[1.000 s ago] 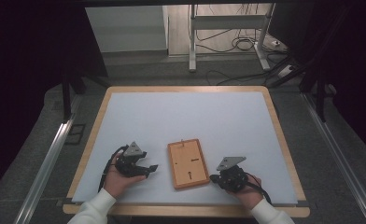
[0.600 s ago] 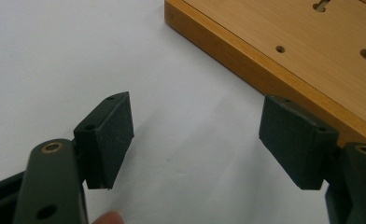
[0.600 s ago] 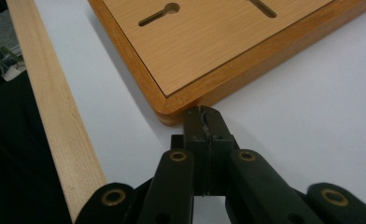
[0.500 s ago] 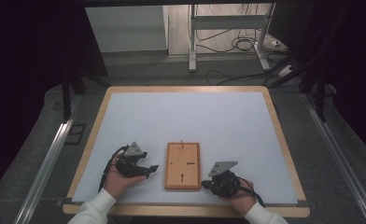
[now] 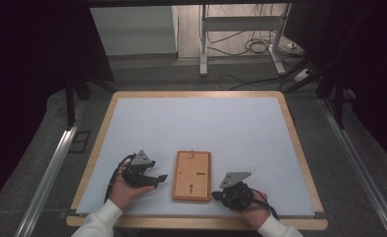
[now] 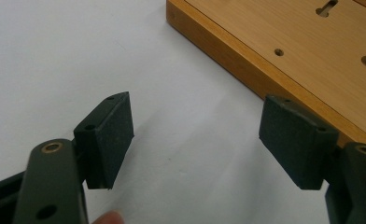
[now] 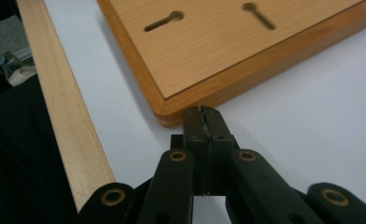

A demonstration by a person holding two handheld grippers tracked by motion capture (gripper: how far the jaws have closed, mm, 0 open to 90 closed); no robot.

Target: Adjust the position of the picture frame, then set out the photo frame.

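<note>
The wooden board (image 5: 192,175) lies flat near the desk's (image 5: 196,123) front edge, about midway along it. The right gripper (image 7: 203,114), jaws pressed together, touches the board's front right corner. The left gripper (image 6: 197,140) rests just beside its left edge, jaws spread.

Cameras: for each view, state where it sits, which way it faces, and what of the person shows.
High view: above the near table edge, facing forward and down; both hands hold tongs, left tongs and right tongs.
Left gripper view: rides the left tongs, open, facing the flat rectangular wooden board.
Right gripper view: rides the right tongs, shut at the board's corner.
Shared: that board on the white table.
</note>
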